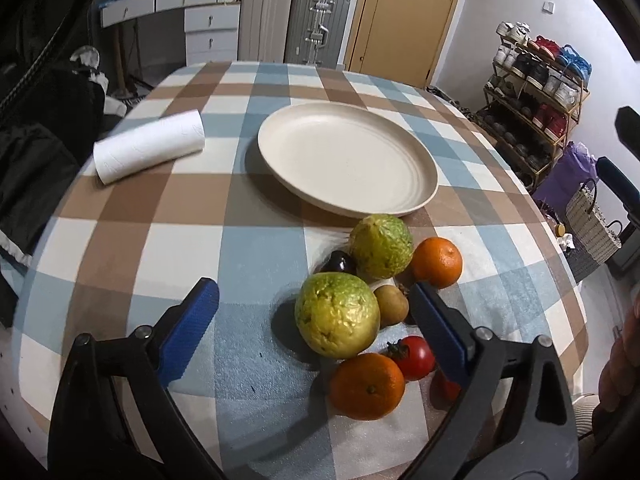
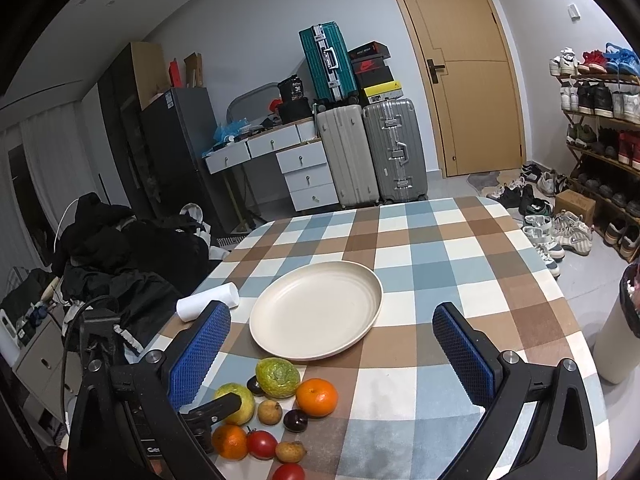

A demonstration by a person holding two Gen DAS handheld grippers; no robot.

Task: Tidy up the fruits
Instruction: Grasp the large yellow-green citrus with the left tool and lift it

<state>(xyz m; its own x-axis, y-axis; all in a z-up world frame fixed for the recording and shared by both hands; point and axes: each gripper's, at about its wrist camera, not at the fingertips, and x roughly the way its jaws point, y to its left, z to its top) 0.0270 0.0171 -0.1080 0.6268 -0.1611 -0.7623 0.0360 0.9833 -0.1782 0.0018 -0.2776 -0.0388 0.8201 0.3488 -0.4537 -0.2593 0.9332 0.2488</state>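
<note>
A roll of paper towel (image 1: 149,145) lies on its side on the checked tablecloth (image 1: 224,236), left of the cream plate (image 1: 346,159) and well apart from the fruit, while suitcases (image 2: 372,152), a drawer unit (image 2: 308,176) and a shoe rack (image 2: 600,120) stand off the table beyond it. The left gripper (image 1: 316,320) hangs low over the fruit with its blue-padded fingers (image 1: 192,320) spread wide and holding nothing; its right finger covers part of the cluster, and the near guava (image 1: 337,314) sits between the pads. The right gripper (image 2: 332,356) is higher, its fingers (image 2: 460,348) likewise wide apart and empty, framing the plate. The fruit sits bunched just in front of the plate's near rim: a second guava (image 1: 381,246), bumpy green-yellow, two oranges (image 1: 437,262) (image 1: 367,385), a dark plum (image 1: 338,263), a brown longan-like fruit (image 1: 391,305) and a red tomato (image 1: 414,357), most touching a neighbour. The plate is bare, and open cloth stretches to the right of the pile and beyond the plate toward the table's far edge
</note>
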